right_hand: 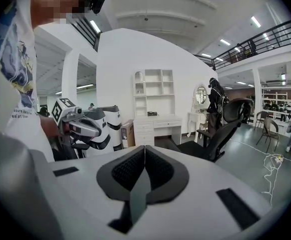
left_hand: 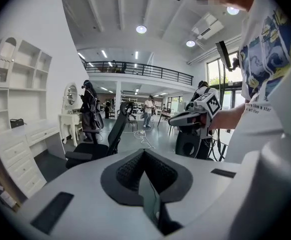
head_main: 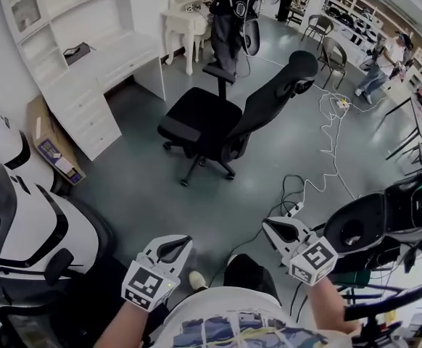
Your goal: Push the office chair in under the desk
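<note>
A black office chair (head_main: 222,118) stands on the grey floor in the middle of the room, well out from the white desk (head_main: 102,67) with shelves at the upper left. Its seat faces the desk and its backrest (head_main: 280,89) leans toward the right. The chair (left_hand: 103,144) appears left of centre in the left gripper view, and the chair (right_hand: 220,134) at the right in the right gripper view. My left gripper (head_main: 183,241) and right gripper (head_main: 267,224) are held near my body at the bottom, far from the chair. Both are shut with nothing between the jaws.
White-and-black chairs (head_main: 30,223) crowd the lower left, next to a cardboard box (head_main: 48,147). Black equipment (head_main: 385,216) sits at the lower right. White cables (head_main: 327,151) trail over the floor right of the chair. A white side table (head_main: 184,24) and people (head_main: 378,67) are at the back.
</note>
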Demonstrator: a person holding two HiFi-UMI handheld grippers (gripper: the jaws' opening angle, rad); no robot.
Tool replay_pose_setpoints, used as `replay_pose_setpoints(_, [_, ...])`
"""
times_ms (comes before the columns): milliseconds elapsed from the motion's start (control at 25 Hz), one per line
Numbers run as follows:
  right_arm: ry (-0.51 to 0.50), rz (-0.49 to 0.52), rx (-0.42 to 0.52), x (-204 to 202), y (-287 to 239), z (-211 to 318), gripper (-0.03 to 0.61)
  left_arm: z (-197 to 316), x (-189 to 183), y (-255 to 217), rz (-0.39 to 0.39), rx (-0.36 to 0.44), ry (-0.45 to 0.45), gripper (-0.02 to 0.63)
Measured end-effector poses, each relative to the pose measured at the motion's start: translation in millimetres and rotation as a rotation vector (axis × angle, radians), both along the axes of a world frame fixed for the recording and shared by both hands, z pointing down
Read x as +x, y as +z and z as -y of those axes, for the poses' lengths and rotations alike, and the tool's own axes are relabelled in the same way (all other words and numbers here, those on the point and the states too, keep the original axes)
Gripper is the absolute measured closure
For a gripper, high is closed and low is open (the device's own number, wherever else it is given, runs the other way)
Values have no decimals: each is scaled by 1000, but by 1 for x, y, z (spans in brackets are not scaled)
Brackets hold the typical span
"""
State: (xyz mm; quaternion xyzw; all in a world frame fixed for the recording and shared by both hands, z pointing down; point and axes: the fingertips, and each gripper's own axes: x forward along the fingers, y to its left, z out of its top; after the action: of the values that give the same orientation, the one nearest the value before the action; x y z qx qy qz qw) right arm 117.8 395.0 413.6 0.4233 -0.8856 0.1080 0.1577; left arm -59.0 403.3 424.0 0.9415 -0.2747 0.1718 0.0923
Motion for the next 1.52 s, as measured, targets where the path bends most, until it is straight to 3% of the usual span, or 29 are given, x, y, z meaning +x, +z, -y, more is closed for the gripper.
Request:
replay_pose_setpoints(320, [111, 25, -20, 44, 7, 42, 544, 46, 20, 10, -18, 7, 7, 601])
replay_pose_setpoints(440, [139, 26, -1, 63, 14, 86, 426, 78, 24, 13, -1, 6, -6, 600])
replay_pose_setpoints(600, [193, 69, 15, 89, 18, 158, 426, 129, 30, 18, 31, -8, -23, 600])
replay_pose_setpoints(1080, [289, 85, 8, 205, 30, 305, 426, 257, 134, 11, 59, 17, 29, 477])
replay_pose_setpoints(1520, [449, 59, -19, 265, 44, 346, 411, 310, 211, 13, 39, 16, 256, 438])
